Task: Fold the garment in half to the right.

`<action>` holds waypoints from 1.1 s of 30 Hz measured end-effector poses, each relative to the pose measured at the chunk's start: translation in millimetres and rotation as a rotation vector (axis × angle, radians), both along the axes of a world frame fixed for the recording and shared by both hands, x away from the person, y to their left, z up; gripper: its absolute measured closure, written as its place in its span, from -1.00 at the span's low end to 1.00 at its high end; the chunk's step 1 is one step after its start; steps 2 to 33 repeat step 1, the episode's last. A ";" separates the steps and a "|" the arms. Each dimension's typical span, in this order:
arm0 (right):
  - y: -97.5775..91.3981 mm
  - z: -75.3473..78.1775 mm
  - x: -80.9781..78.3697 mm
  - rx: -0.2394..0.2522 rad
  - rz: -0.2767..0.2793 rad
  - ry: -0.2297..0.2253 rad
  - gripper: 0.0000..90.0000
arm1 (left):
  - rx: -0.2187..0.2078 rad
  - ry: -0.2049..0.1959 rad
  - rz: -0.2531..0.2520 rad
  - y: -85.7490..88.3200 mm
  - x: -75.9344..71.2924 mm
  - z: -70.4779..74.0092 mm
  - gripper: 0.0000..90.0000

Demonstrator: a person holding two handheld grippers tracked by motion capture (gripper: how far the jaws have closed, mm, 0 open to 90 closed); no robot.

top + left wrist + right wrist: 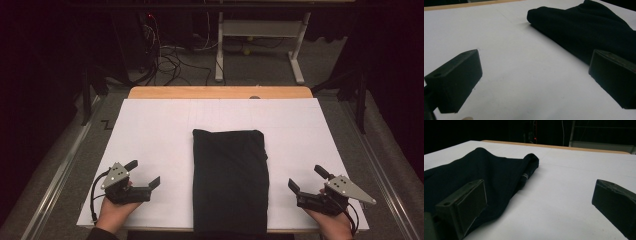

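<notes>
Cloth [230, 180], black, lies folded into a neat rectangle at lower centre of the white table [150, 125]. Left gripper [145, 176] at lower left and right gripper [306, 181] at lower right both spread, empty, clear of it. Folding looks finished; little seems left.

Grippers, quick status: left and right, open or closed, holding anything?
Left gripper: open, holding nothing, beside the folded black garment.
Right gripper: open, holding nothing.

A plain black folded cloth [230, 180] lies on a white surface [155, 135] edged in light wood at the far edge; both grippers are black with grey plates.
</notes>
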State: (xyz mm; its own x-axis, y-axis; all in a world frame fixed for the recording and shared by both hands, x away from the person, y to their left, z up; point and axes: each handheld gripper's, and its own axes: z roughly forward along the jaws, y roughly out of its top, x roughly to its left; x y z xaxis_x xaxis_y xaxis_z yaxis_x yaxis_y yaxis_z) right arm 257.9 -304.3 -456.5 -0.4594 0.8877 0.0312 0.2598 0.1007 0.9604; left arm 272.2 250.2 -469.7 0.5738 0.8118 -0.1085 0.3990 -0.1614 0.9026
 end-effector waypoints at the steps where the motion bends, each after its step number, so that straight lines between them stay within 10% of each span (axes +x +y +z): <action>1: 0.6 -0.3 0.2 -0.001 -0.001 0.001 -1.00 | -0.004 -0.003 0.003 0.7 -0.4 0.8 -1.00; 33: 0.6 -0.3 0.2 -0.001 -0.001 0.001 -1.00 | -0.004 -0.003 0.003 0.7 -0.4 0.8 -1.00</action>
